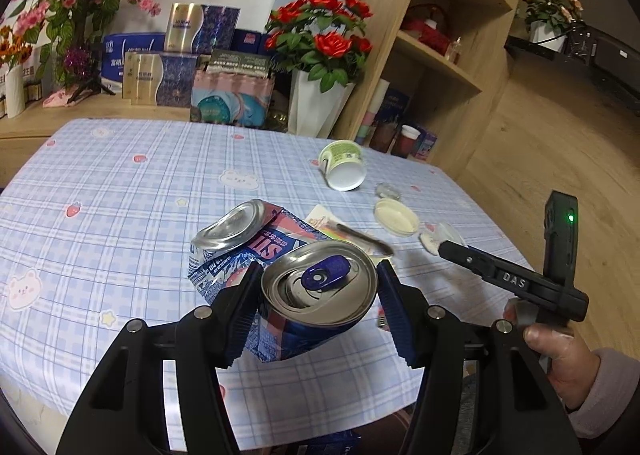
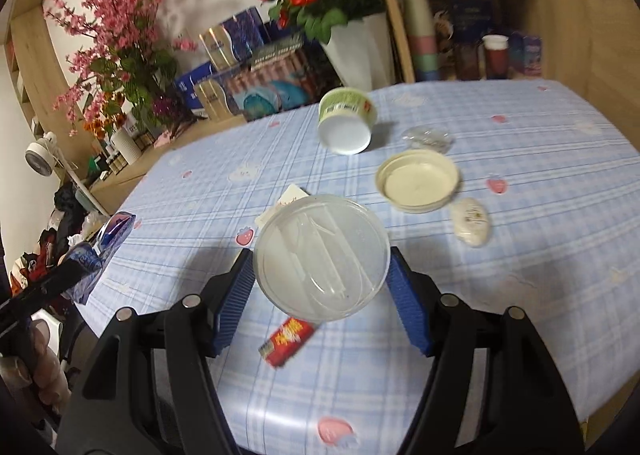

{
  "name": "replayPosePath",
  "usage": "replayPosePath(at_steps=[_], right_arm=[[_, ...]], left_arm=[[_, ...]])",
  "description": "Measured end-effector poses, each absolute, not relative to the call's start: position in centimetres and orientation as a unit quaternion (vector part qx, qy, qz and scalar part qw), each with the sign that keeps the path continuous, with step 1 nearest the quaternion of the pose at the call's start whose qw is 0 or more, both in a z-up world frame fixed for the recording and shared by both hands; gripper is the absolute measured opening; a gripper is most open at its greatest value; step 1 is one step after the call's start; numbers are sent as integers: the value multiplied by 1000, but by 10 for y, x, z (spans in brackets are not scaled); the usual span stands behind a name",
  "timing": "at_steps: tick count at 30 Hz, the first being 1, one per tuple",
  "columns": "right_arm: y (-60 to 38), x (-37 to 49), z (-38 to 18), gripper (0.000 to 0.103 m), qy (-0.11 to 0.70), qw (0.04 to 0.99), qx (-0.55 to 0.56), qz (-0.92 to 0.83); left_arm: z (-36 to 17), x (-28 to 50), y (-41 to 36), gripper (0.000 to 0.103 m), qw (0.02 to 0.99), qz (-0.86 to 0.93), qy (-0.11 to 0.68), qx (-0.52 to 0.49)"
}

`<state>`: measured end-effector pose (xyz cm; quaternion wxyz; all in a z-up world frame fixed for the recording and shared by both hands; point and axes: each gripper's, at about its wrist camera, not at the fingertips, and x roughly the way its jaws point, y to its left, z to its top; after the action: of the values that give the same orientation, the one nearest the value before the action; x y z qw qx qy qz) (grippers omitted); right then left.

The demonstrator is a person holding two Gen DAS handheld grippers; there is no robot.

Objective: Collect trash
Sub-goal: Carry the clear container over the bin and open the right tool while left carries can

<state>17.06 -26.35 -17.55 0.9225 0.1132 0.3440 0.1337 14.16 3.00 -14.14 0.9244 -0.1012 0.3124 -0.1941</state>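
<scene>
On the table [image 2: 520, 127], the cup [image 2: 347, 119] is lying on its side. Nearer than the cup, the cap [image 2: 418, 185] is sitting, with the wrapper [image 2: 472, 221] just right of it. Nearer still, the carton [image 2: 286, 339] is lying.

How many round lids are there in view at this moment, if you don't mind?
2: a clear plastic lid held in the right gripper, and a cream lid lying on the table. Others may be hidden.

The right gripper [image 2: 322, 283] fingers [image 2: 410, 311] clamp a clear plastic lid [image 2: 322, 257] above the checked tablecloth [image 2: 540, 255].
</scene>
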Motion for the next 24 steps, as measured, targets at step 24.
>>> replayPosePath(at_steps=[24], right_arm=[[-264, 43, -139, 67, 306, 929, 69, 196]], left_arm=[[-86, 41, 27, 56, 933, -213, 267, -112]])
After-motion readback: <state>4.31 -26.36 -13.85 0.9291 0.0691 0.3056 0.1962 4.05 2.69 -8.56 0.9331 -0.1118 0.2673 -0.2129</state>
